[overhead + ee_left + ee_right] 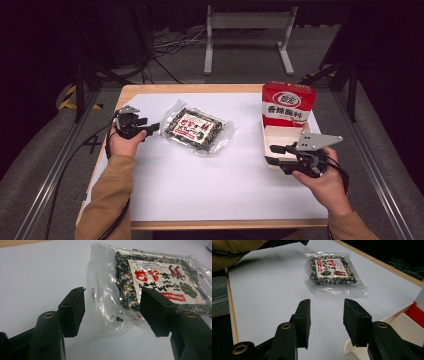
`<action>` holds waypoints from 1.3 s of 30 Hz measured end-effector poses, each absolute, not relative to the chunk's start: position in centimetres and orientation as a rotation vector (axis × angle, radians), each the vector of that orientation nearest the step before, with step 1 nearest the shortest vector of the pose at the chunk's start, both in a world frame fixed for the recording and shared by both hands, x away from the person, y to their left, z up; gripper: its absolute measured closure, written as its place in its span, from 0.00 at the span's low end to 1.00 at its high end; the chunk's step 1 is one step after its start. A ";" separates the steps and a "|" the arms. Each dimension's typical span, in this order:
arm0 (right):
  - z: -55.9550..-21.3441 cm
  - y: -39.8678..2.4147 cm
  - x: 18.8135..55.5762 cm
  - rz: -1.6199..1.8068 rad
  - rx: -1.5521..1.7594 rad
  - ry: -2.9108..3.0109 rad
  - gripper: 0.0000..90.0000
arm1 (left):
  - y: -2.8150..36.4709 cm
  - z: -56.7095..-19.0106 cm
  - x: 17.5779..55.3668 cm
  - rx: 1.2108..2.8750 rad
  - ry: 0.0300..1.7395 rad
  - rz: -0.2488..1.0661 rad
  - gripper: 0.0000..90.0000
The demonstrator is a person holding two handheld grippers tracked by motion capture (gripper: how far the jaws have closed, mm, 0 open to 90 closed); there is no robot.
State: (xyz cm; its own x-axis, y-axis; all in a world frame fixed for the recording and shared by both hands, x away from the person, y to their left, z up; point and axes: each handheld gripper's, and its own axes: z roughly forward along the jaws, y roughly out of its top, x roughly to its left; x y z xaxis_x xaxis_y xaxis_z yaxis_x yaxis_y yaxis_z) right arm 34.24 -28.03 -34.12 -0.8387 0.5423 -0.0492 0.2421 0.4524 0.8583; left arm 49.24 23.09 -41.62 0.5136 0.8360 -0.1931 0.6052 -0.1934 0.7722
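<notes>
Jaws of left gripper (112, 312) straddle the packet's (150, 285) clear edge

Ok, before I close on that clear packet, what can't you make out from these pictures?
- Clear packet: in the left gripper view the left tool covers its near right corner, so contact there is unclear.
- White box: in the high view the right tool hides its near edge.
- Red bag: lettering too small.
</notes>
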 end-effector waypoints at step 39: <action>-34.9 -27.1 33.3 1.304 0.618 2.389 0.51 | 22.0 -44.5 51.7 1.895 1.347 0.066 0.47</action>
